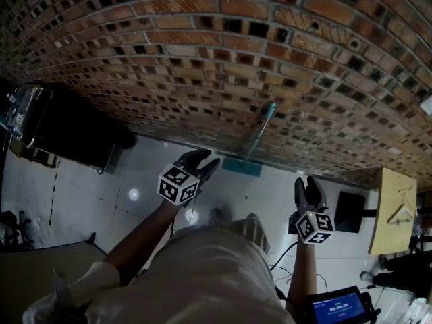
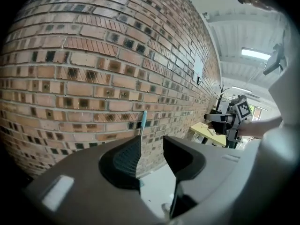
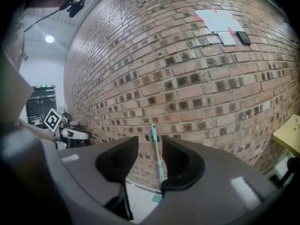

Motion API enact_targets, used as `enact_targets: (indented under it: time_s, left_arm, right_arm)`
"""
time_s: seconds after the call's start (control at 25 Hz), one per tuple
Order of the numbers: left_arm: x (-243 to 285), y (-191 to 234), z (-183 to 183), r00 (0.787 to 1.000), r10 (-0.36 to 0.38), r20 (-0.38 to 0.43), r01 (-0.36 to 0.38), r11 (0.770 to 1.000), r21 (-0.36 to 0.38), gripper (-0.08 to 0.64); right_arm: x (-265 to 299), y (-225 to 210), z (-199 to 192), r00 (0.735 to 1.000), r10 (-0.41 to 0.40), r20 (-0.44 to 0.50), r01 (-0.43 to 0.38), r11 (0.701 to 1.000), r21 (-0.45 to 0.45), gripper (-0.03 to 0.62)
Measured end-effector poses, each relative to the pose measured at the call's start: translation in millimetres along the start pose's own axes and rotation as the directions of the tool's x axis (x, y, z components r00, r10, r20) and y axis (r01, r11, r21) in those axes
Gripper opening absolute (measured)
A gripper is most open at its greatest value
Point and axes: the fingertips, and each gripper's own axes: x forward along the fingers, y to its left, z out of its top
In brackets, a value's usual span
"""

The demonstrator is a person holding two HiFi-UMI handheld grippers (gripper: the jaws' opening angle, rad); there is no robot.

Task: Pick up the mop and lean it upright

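Note:
A mop with a light-blue handle [image 1: 260, 128] stands upright against the brick wall [image 1: 223, 52], its teal head [image 1: 241, 167] on the white floor. Neither gripper touches it. My left gripper [image 1: 204, 159] hangs open a little to the left of the mop head, nothing between its jaws. My right gripper [image 1: 306, 183] is open too, back from the wall and to the mop's right. In the left gripper view the handle [image 2: 143, 122] shows beyond the open left gripper [image 2: 151, 148]. In the right gripper view the mop [image 3: 156, 149] stands past the empty right gripper [image 3: 150, 146].
A yellow table [image 1: 391, 208] stands at the right with a black box [image 1: 349, 211] beside it. A dark cart [image 1: 67, 133] sits by the wall at the left. Papers [image 3: 218, 20] hang high on the wall. A small screen [image 1: 337, 307] is near my right arm.

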Motion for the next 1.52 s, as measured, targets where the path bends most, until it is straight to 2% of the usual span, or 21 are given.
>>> enact_targets:
  time_s: [0.2,0.4,0.6,0.72,0.88,0.96,1.08,1.28,1.52]
  left_arm:
    - [5.1,6.5,0.1,0.998,0.056,0.002,-0.056,0.998,-0.021,0.169]
    - [16.0,-10.0,6.8,0.997,0.078,0.004,-0.077,0.996,-0.033,0.169]
    - [22.4,-24.6,1.2,0.995,0.095,-0.014,-0.096,0.994,-0.043,0.169]
    - [22.9,-29.2,-2.0,0.994,0.109,-0.018,-0.11,0.993,-0.041,0.169]
    - [21.5,-30.1,-5.3,0.991,0.136,-0.018,-0.136,0.989,-0.05,0.166]
    - [22.5,-30.2,-7.1,0.989,0.147,-0.021,-0.148,0.988,-0.054,0.166]
    - [27.6,-32.1,-6.8,0.988,0.154,-0.029,-0.155,0.987,-0.045,0.166]
    - [29.7,-32.1,-12.3,0.985,0.166,-0.055,-0.167,0.986,-0.021,0.163]
    - [32.6,-32.7,-14.1,0.983,0.165,-0.076,-0.166,0.986,-0.004,0.154]
  right_arm:
    - [6.5,-1.7,11.0,0.998,0.065,-0.023,-0.066,0.998,-0.022,0.171]
    - [6.3,-14.9,19.8,0.99,0.133,-0.054,-0.136,0.99,-0.045,0.184]
    - [8.1,-30.3,9.6,0.98,0.161,-0.119,-0.169,0.984,-0.059,0.207]
    - [9.2,-35.6,3.8,0.974,0.181,-0.138,-0.187,0.982,-0.031,0.207]
    - [11.2,-34.5,-1.0,0.957,0.246,-0.157,-0.233,0.968,0.097,0.196]
    - [12.6,-34.6,-1.4,0.949,0.267,-0.165,-0.249,0.96,0.126,0.171]
    - [15.3,-37.9,1.2,0.948,0.275,-0.161,-0.261,0.96,0.105,0.16]
    - [16.9,-31.5,4.7,0.945,0.283,-0.166,-0.289,0.957,-0.009,0.16]
    - [20.6,-35.7,3.8,0.949,0.269,-0.166,-0.271,0.963,0.013,0.16]
